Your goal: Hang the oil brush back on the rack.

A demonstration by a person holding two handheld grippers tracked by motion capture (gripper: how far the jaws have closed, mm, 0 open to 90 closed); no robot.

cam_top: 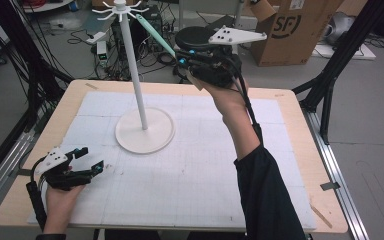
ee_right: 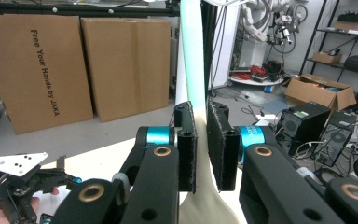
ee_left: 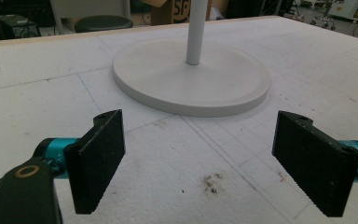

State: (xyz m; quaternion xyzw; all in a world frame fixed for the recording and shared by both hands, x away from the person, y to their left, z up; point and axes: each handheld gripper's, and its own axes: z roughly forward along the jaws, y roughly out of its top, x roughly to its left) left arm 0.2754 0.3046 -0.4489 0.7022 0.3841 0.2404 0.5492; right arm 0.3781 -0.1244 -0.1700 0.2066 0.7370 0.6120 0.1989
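Up by the rack top, right tool (cam_top: 182, 56) is clamped on a pale green spoon-like utensil (cam_top: 155, 35), long axis running up-left w/ its far tip just beside the stand's hooks (cam_top: 121, 9). Left tool (cam_top: 87, 159) sits low on counter (cam_top: 190, 165), jaws wide, empty, well apart from stand base (cam_top: 145, 131)

The right gripper (ee_right: 201, 144) hides the pale green utensil's (ee_right: 192, 51) lower end; top cropped.

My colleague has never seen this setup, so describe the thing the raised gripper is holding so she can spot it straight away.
Start at the tall white stand on the table's white mat. Near its hooked top, the right gripper is raised, jaws shut on a long, flat utensil. It is the one pale mint-green item, with a cream handle end, angled toward the hooks.
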